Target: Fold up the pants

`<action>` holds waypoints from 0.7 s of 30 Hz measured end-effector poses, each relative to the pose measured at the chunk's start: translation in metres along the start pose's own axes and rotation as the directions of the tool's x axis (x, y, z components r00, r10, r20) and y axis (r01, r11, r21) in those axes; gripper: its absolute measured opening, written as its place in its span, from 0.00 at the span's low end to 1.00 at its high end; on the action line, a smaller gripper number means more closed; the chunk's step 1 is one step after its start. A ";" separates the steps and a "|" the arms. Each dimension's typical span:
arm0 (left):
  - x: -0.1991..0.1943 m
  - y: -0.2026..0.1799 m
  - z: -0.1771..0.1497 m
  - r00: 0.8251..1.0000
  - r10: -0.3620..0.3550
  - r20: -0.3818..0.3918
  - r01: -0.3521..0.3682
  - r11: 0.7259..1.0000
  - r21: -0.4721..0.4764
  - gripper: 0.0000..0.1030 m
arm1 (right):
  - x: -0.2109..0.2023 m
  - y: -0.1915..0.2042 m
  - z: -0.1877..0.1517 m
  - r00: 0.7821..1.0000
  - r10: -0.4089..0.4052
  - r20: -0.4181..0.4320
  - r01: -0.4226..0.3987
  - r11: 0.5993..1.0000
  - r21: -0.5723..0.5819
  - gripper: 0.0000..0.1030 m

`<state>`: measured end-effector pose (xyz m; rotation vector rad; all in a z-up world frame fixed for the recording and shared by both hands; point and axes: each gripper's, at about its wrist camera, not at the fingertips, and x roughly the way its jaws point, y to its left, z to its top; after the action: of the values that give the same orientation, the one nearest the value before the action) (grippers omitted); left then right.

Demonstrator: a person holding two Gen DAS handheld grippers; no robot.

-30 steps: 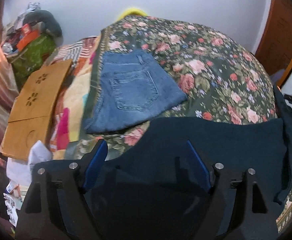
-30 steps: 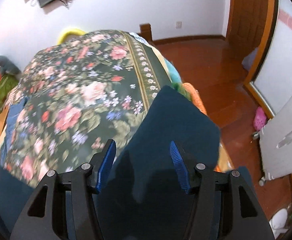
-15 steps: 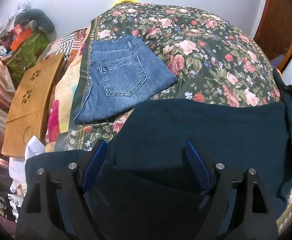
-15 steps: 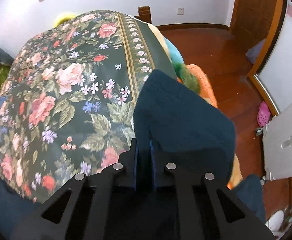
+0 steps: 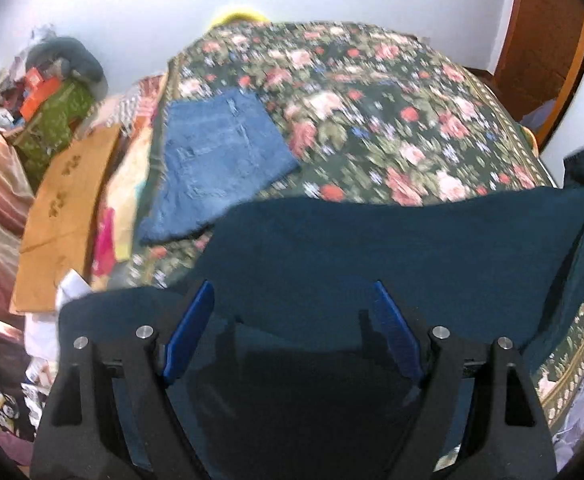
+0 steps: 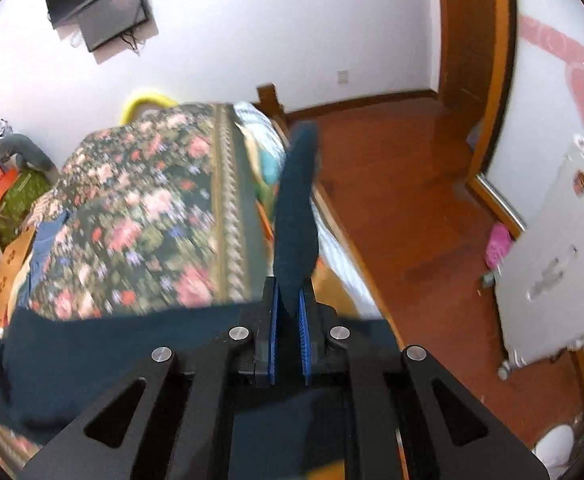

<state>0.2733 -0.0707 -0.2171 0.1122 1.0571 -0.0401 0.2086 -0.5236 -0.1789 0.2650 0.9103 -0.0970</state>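
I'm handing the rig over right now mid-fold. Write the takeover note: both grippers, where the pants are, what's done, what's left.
Right gripper: shut on one end of the dark teal pants, which stands up past the fingers over the bed's right edge.
Left gripper: open, fingers apart over the pants, gripping nothing.
Pants: spread across the near part of the floral bedspread.
Folded jeans: already lying on the bedspread's left side.
Done: one end grasped and raised.
Left: likely carry that end across, lay it down, smooth, finish folding.
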 end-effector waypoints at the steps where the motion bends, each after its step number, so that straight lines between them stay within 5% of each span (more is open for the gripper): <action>1: 0.004 -0.003 -0.003 1.000 -0.005 -0.015 0.005 1.000 -0.003 0.79 | 0.005 -0.008 -0.009 1.000 0.002 -0.029 -0.002 1.000 0.021 0.08; 7: 0.029 -0.016 -0.027 0.994 -0.029 -0.101 0.025 0.999 -0.036 0.79 | 0.034 -0.030 -0.073 0.976 0.003 -0.216 0.008 0.999 0.049 0.11; 11: 0.022 -0.021 -0.034 0.997 -0.016 -0.077 0.015 1.000 -0.019 0.82 | 0.024 -0.032 -0.083 0.961 -0.125 -0.248 0.133 0.991 0.015 0.15; 14: 0.011 -0.013 -0.033 0.998 -0.030 -0.051 0.029 0.999 -0.021 0.82 | 0.007 -0.026 -0.077 0.968 -0.139 -0.208 0.150 0.988 0.035 0.21; 16: -0.002 0.001 -0.030 1.000 -0.016 -0.008 0.015 0.999 -0.045 0.82 | -0.007 -0.010 -0.069 0.981 -0.118 -0.157 0.120 0.993 0.008 0.35; 21: -0.036 0.055 -0.027 0.995 0.043 0.085 -0.032 0.992 -0.125 0.82 | -0.037 0.060 -0.038 0.998 -0.049 -0.026 0.046 0.992 -0.119 0.41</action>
<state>0.2369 -0.0139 -0.1945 0.0181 0.9671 0.0537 0.1687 -0.4567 -0.1601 0.1344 0.9474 -0.0830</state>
